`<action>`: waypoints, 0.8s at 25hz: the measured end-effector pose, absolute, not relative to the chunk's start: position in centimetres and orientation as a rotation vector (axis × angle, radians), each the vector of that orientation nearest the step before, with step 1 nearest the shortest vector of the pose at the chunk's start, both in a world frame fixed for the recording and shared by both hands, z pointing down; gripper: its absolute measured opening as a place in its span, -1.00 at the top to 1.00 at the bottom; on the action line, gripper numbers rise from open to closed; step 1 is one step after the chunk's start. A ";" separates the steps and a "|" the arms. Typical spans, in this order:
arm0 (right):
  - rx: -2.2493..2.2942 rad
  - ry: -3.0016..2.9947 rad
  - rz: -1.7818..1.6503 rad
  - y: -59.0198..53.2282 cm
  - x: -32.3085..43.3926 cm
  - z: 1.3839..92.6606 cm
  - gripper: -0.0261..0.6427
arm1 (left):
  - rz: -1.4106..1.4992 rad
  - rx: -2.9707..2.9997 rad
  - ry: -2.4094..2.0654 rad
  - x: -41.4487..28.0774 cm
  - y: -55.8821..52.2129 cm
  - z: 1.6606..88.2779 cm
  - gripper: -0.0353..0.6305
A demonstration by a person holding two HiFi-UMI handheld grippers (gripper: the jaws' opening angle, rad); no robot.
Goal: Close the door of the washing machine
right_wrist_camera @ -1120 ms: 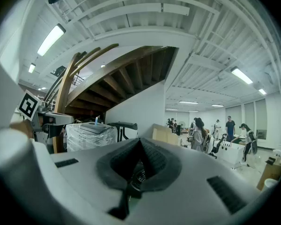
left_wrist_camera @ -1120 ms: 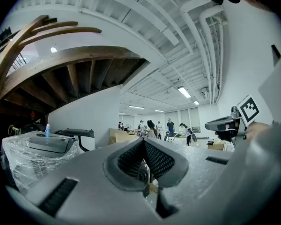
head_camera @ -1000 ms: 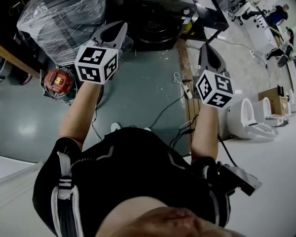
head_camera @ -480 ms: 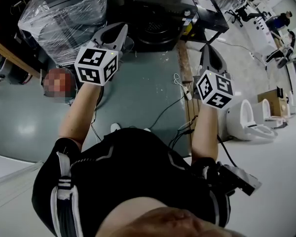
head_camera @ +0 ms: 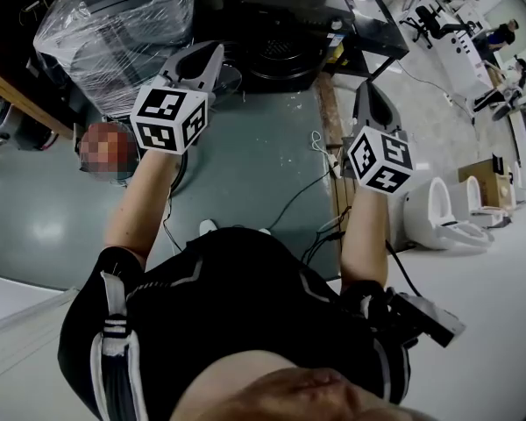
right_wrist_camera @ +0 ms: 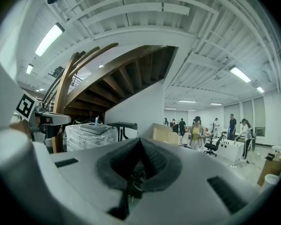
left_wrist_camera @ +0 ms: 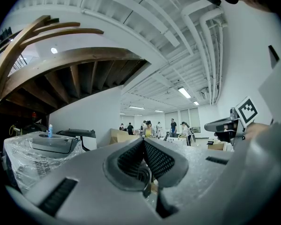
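A dark washing machine with a round front opening stands on the floor ahead of me. A dark flat panel juts out at its right; I cannot tell whether that is the door. My left gripper is held level in the air short of the machine, its jaws shut on nothing. My right gripper hovers to the right, also shut and empty. The left gripper view shows its pads meeting at the left gripper tip. The right gripper tip is pressed together too. Neither touches the machine.
A plastic-wrapped appliance stands at the left. Cables trail over the green floor. White toilets and a cardboard box sit at the right. People stand far off in the hall, and a wooden staircase rises overhead.
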State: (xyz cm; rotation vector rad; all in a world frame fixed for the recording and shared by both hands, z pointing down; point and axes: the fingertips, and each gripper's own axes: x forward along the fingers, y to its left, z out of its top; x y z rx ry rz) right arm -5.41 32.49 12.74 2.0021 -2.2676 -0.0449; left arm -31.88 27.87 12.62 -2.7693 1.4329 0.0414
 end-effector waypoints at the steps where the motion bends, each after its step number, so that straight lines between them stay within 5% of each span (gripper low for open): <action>1: 1.999 -2.267 -0.046 32.5 -5.7 12.8 0.91 | 0.040 -2.770 1.432 -32.1 27.8 12.7 0.88; 20: 2.030 -2.136 -0.153 33.0 -12.4 13.6 0.91 | 0.033 -2.833 1.281 -37.2 27.5 14.9 0.88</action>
